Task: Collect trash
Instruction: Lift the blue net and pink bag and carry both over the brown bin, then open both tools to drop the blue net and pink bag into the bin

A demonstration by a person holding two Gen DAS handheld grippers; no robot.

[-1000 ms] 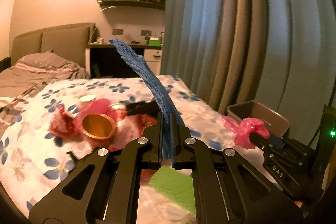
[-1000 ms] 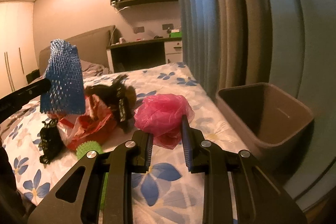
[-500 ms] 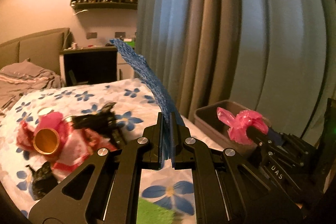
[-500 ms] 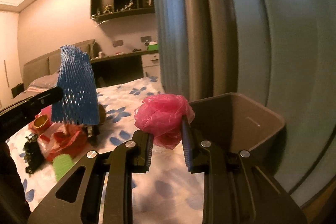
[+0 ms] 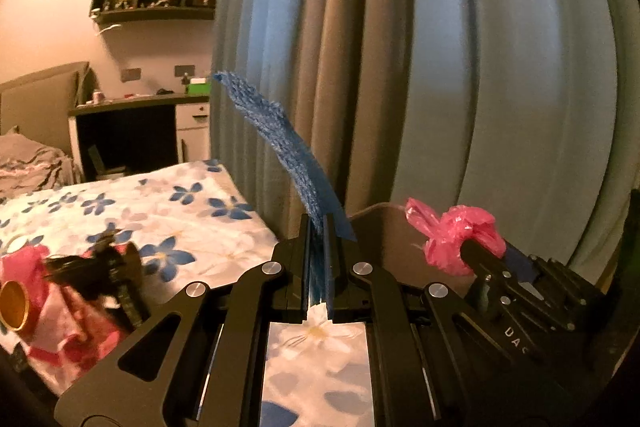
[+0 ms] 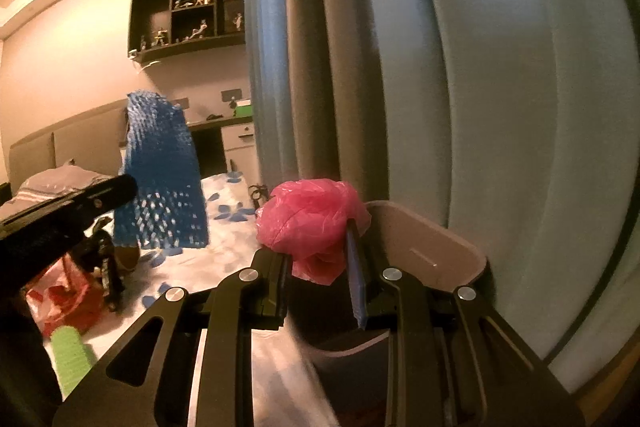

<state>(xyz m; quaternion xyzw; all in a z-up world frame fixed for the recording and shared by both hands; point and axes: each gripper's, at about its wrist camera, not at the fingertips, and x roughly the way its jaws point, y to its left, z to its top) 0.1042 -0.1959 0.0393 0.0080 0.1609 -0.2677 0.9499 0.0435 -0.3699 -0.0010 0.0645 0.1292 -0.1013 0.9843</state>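
My left gripper [image 5: 318, 227] is shut on a blue foam net sleeve [image 5: 280, 143], which stands up from the jaws; the sleeve also shows in the right wrist view [image 6: 162, 175]. My right gripper [image 6: 318, 247] is shut on a crumpled pink plastic bag [image 6: 310, 219], seen too in the left wrist view [image 5: 456, 235]. The right gripper hangs over the grey trash bin [image 6: 432, 247] beside the bed. In the left wrist view the bin [image 5: 380, 223] lies just behind the left fingertips.
Grey-blue curtains [image 5: 460, 67] hang right behind the bin. On the flowered bedspread [image 5: 180, 211] lie a red bag [image 6: 66, 297], black scraps [image 5: 104, 271], a gold-rimmed cup [image 5: 14, 305] and a green foam net [image 6: 70, 351]. A desk and shelves stand at the back wall.
Both grippers have moved right, from above the bed towards the bin, each still holding its item. The right gripper now hangs over the bin's opening.
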